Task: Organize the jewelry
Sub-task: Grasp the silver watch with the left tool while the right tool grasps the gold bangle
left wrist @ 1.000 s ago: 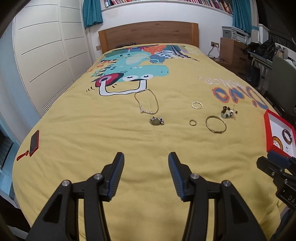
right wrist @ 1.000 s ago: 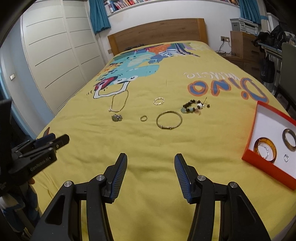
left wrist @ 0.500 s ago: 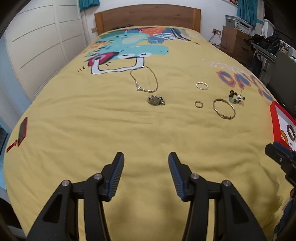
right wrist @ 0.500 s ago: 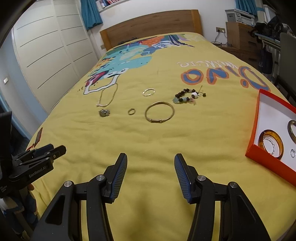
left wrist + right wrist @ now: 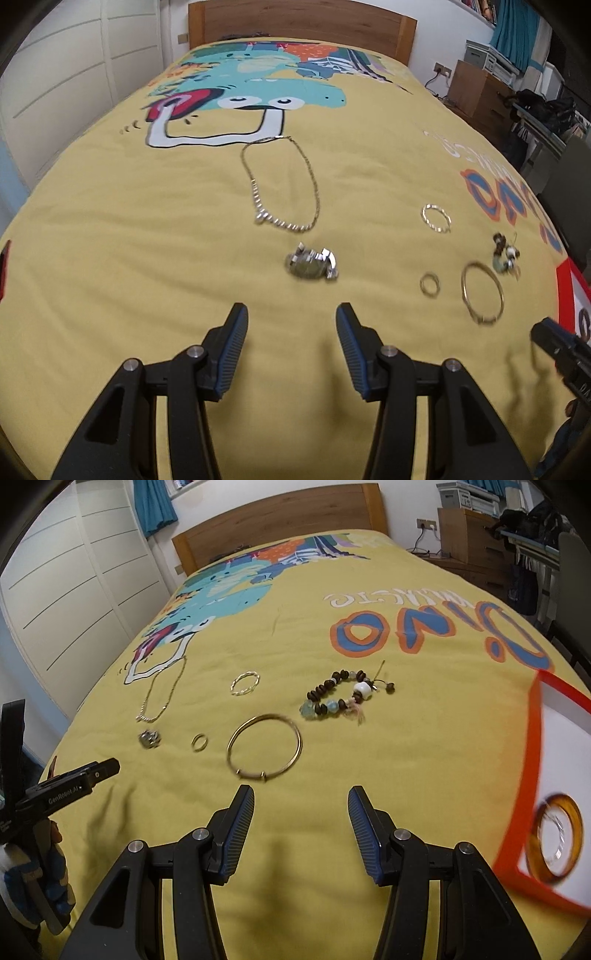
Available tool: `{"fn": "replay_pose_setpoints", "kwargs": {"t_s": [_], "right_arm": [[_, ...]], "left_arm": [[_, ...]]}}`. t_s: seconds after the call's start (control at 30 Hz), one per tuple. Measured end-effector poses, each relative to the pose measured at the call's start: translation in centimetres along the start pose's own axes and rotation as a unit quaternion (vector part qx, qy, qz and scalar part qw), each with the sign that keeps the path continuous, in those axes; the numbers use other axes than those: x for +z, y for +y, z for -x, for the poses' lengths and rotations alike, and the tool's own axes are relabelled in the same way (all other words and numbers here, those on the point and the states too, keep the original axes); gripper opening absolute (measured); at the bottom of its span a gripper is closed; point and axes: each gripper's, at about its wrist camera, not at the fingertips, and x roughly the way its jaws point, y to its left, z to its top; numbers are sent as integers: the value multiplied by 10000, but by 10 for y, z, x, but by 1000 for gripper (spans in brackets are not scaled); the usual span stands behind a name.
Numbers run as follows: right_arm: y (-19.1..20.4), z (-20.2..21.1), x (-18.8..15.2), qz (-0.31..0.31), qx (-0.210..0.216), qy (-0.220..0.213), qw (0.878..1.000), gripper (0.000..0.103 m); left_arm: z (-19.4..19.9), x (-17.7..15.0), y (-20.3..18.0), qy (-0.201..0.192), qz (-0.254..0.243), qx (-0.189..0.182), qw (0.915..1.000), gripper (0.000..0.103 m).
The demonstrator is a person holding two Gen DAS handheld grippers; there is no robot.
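Currently, both black two-finger grippers, left (image 5: 290, 319) and right (image 5: 301, 801), are hovering released over the yellow bedspread (image 5: 424, 746), facing the thin gold bangle (image 5: 264, 747).

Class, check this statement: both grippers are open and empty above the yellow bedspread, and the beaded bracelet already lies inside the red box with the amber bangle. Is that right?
One detail is wrong. The beaded bracelet is not in the red box; it lies on the yellow bedspread, as the right wrist view shows. The rest holds: the left gripper and right gripper are open and empty, and the amber bangle is in the box.
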Motion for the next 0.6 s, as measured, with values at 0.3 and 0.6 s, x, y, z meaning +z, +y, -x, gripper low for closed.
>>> {"fn": "replay_pose_setpoints", "kwargs": {"t_s": [0.3,0.6], "right_arm": [[1,-42,25,-136,105,175,9997,51],[6,-71,27,-18,-79,388,9992,49]], "left_arm": [[-36,23,-3,120,-101,-119,9998,48],[-62,25,-3,245,-133,-314,9991,47]]}}
